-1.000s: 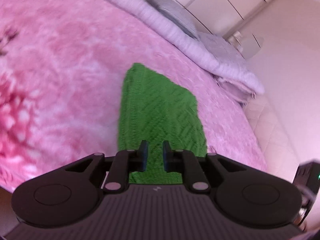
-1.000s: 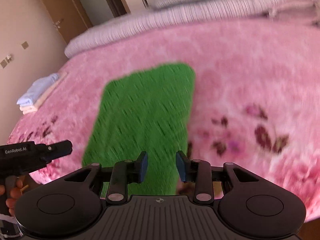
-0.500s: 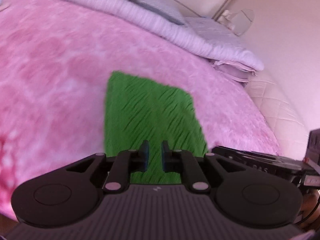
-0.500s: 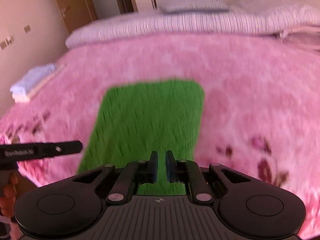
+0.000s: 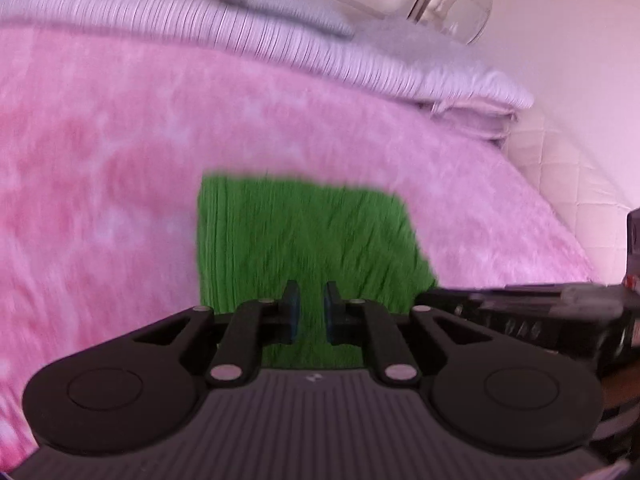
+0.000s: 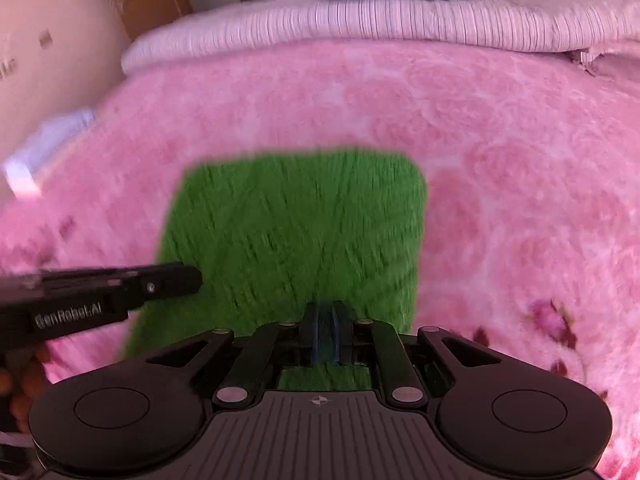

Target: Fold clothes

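Bed point(image 6: 500, 128) under pink blanket carries our green folded garment point(image 6: 296, 232), lying flat. Left hand-held gripper point(image 5: 311, 317), lettered "GenRobot.AI", is slightly parted, empty; right hand-held gripper point(image 6: 326, 338) looks nearly closed, grip unclear.

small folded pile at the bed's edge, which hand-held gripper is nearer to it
Left. The left hand-held gripper reaches in on the side of the small folded pile. The right hand-held gripper sits over the green cloth's near edge, farther away.
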A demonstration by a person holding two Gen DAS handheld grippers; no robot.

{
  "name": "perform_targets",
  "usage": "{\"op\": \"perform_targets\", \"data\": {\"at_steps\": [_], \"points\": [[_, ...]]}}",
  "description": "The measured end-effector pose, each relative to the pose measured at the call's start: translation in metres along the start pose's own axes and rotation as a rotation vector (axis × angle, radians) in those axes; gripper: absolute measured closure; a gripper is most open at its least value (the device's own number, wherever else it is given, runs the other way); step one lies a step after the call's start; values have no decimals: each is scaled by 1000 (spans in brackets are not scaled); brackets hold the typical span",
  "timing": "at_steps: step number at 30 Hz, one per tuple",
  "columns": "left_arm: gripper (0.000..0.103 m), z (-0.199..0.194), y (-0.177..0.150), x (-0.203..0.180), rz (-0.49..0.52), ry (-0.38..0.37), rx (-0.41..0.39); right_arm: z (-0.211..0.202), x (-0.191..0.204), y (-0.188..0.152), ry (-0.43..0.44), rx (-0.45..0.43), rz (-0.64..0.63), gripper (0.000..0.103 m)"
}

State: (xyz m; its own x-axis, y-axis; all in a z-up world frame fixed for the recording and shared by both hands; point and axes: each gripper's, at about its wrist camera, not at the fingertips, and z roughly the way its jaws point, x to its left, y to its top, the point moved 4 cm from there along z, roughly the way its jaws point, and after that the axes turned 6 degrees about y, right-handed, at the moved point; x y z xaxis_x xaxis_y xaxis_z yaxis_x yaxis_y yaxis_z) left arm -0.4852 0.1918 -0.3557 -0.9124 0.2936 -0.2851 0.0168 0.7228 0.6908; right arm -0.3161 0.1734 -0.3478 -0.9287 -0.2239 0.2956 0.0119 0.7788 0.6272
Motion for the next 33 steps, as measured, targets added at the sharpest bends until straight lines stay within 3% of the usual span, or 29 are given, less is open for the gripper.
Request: {"op": "perform_targets", "data": {"at_steps": [3,10,15,19,24,27,30,33], "points": [[93,13,22,3,25,31,-15,-5,-5,26,10,-85,9,92],[91,70,37,30,-10,47,36,32,-27,41,8,-44,18,92],[97,103,41,46,-42,48,56,59,-42,51,6,-15,25,93],[97,92,45,37,-15,88,59,78,-54,60,6,6,31,93],[94,35,37,23,24,135,29,19,-46,45,22,-51,82,92],[89,12,18,15,25,178,64,-13,-31,22,20,-62,72,90],[86,-8,-4,8,14,220,104,-31,-19,-9,3,-33,77,81],[81,-23,-24,3,-11,261,144,-37,-9,-34,-8,20,80,53]]}}
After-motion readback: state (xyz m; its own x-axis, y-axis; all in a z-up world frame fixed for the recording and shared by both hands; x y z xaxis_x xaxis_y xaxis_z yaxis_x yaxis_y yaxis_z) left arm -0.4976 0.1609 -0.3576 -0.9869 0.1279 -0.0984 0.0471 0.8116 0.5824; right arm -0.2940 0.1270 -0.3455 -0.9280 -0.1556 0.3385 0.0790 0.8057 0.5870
